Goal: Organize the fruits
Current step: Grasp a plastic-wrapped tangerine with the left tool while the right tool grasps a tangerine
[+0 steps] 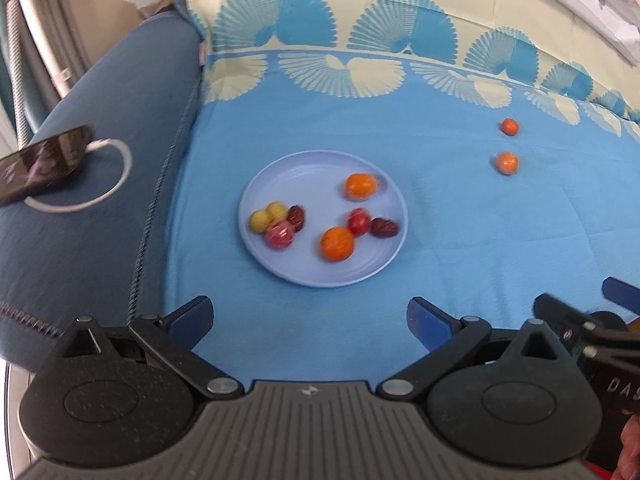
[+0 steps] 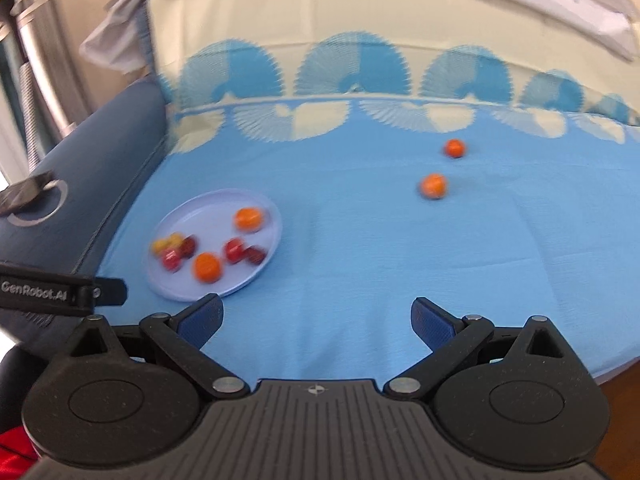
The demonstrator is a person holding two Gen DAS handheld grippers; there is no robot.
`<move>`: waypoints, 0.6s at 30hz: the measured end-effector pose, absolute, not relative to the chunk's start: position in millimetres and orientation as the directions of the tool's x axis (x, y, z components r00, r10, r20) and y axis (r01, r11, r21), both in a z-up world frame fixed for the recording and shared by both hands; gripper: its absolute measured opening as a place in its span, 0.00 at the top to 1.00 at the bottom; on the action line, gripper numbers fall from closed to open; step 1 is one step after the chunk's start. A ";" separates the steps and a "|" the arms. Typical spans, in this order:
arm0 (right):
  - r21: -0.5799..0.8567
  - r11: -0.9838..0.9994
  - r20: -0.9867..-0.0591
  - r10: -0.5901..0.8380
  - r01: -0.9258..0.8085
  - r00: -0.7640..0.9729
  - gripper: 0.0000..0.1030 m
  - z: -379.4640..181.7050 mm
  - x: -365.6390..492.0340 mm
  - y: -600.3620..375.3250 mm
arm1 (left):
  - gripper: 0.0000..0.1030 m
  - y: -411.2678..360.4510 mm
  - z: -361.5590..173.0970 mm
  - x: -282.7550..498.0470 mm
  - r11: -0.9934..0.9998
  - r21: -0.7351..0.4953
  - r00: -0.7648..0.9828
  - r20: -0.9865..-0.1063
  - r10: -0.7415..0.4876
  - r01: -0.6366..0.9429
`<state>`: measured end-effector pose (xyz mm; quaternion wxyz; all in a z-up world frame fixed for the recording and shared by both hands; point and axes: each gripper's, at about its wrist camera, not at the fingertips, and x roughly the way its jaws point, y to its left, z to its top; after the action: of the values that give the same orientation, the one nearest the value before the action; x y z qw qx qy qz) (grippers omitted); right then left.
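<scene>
A pale lilac plate [image 1: 304, 268] [image 2: 176, 216] lies on the blue cloth and holds several small fruits: two oranges [image 1: 337, 243] [image 2: 207, 267], red ones, dark red ones and two yellow ones [image 1: 267, 216]. Two more oranges lie loose on the cloth to the right, a nearer one [image 1: 506, 163] [image 2: 433, 186] and a farther one [image 1: 510, 127] [image 2: 455, 148]. My left gripper [image 1: 310, 316] is open and empty, just short of the plate. My right gripper [image 2: 316, 316] is open and empty, with the plate to its front left and the loose oranges ahead.
The cloth covers a sofa seat; a dark blue armrest [image 1: 100, 208] on the left carries a phone [image 1: 40, 164] and a white ring. The patterned backrest [image 1: 360, 20] rises behind. The other gripper shows at the right edge [image 1: 592, 344] and left edge [image 2: 60, 290].
</scene>
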<state>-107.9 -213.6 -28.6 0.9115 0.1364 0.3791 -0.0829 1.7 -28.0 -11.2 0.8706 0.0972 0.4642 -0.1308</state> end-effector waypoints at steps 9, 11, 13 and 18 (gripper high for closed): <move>0.139 0.900 -0.664 -0.224 0.412 0.713 0.03 -30.3 -105.7 -289.3 | 0.00 -98.8 -16.0 22.9 0.914 0.036 0.546 -0.811 -0.210 0.405; 0.127 0.889 -0.662 -0.254 0.439 0.706 0.03 -33.7 -103.5 -308.9 | 0.00 -117.8 -18.9 27.3 0.905 0.038 0.546 -0.808 -0.222 0.425; 0.116 0.876 -0.658 -0.286 0.469 0.697 0.03 -39.6 -101.8 -328.7 | 0.00 -137.2 -23.0 33.8 0.896 0.031 0.542 -0.805 -0.240 0.443; 0.081 0.835 -0.644 -0.373 0.544 0.668 0.03 -58.5 -90.4 -385.1 | 0.00 -190.9 -42.5 56.0 0.876 0.006 0.523 -0.804 -0.283 0.482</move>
<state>-90.4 -385.1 -58.5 0.9034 0.1342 0.3185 -0.2538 56.0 -190.9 -42.5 0.8651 0.1147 0.4355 -0.2211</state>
